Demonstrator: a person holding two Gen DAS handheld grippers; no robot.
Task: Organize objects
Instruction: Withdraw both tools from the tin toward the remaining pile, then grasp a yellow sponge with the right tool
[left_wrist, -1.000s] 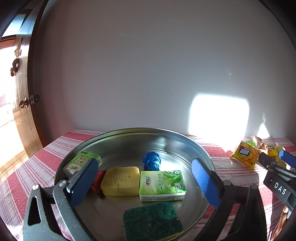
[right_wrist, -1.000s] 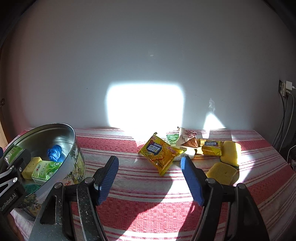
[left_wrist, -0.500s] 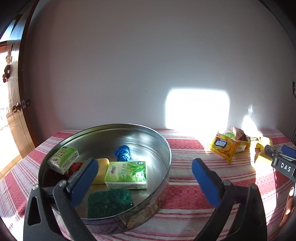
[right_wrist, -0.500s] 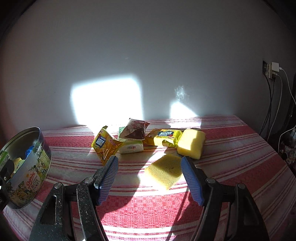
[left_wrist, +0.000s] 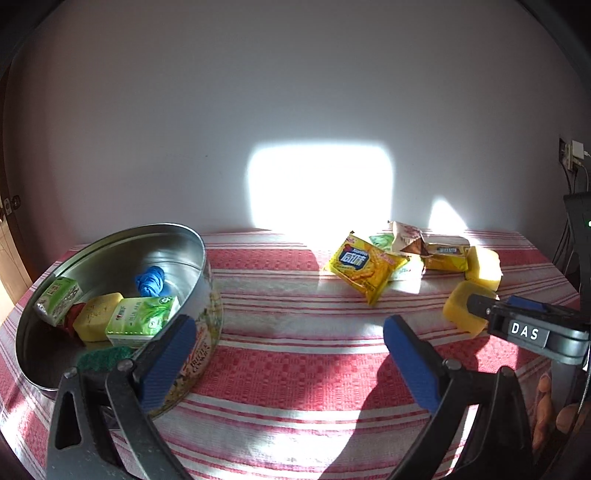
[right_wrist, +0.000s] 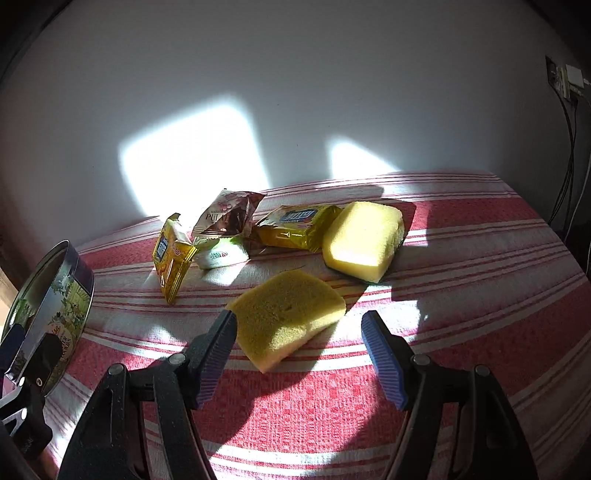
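Note:
A round metal tin (left_wrist: 207, 258) stands at the left and holds tissue packs (left_wrist: 142, 319), a yellow sponge (left_wrist: 96, 319), a blue bundle (left_wrist: 149, 280) and a green scourer (left_wrist: 101, 360). My left gripper (left_wrist: 291, 358) is open and empty, just right of the tin. My right gripper (right_wrist: 301, 354) is open, its jaws on either side of the near end of a yellow sponge (right_wrist: 286, 315) lying on the cloth. A second yellow sponge (right_wrist: 364, 240) lies behind. Yellow snack packets (right_wrist: 171, 260) (right_wrist: 299, 225), a brown sachet (right_wrist: 227, 216) and a tissue pack (right_wrist: 221, 254) lie near the wall.
The table has a red and white striped cloth (left_wrist: 295, 380) and stands against a white wall (left_wrist: 295, 110). A socket with cables (right_wrist: 570, 83) is at the far right. The right gripper shows in the left wrist view (left_wrist: 524, 325).
Both grippers have swung right, away from the tin. The right gripper has come down close to the nearer yellow sponge. Both stay open.

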